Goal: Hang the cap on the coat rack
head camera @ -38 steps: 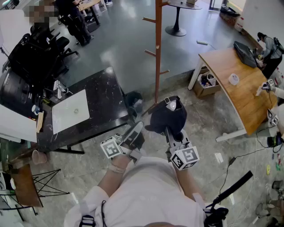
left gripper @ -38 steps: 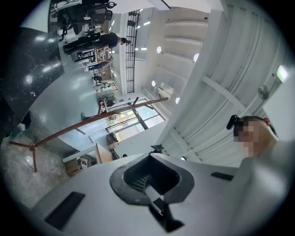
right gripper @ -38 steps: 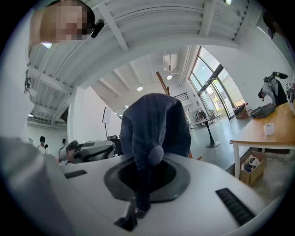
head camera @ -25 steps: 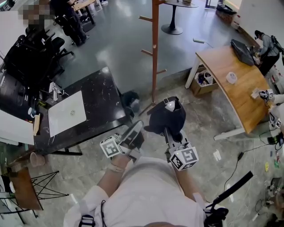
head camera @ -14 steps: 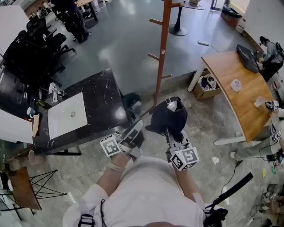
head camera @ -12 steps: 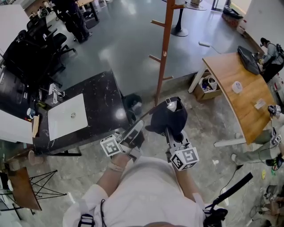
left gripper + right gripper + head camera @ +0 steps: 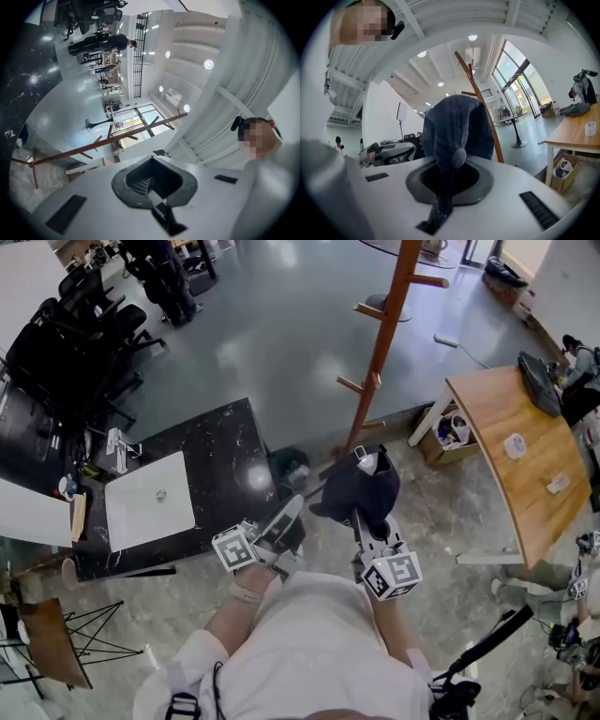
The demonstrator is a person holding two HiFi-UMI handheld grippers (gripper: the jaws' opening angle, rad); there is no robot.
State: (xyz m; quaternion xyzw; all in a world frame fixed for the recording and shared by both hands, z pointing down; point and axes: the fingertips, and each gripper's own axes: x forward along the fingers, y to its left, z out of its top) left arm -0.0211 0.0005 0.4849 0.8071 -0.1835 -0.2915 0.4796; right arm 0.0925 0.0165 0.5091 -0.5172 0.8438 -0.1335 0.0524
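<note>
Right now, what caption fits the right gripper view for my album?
Right gripper shut on a dark blue fabric cap, with the tall brown wooden coat rack standing behind it.

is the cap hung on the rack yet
Not hung: the dark blue fabric cap sits clamped in the right gripper, apart from the brown wooden coat rack.

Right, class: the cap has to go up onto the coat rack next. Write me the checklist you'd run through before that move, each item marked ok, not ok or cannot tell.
1. Cap firmly held: the right gripper is shut on its fabric. Ok.
2. Left gripper free to help: empty and shut. Ok.
3. Coat rack close ahead: it stands just beyond the cap. Ok.
4. Pegs free: those in view are bare. Ok.
5. Cap's opening turned toward a peg: cannot tell.
6. Cap level with a peg: cannot tell.
</note>
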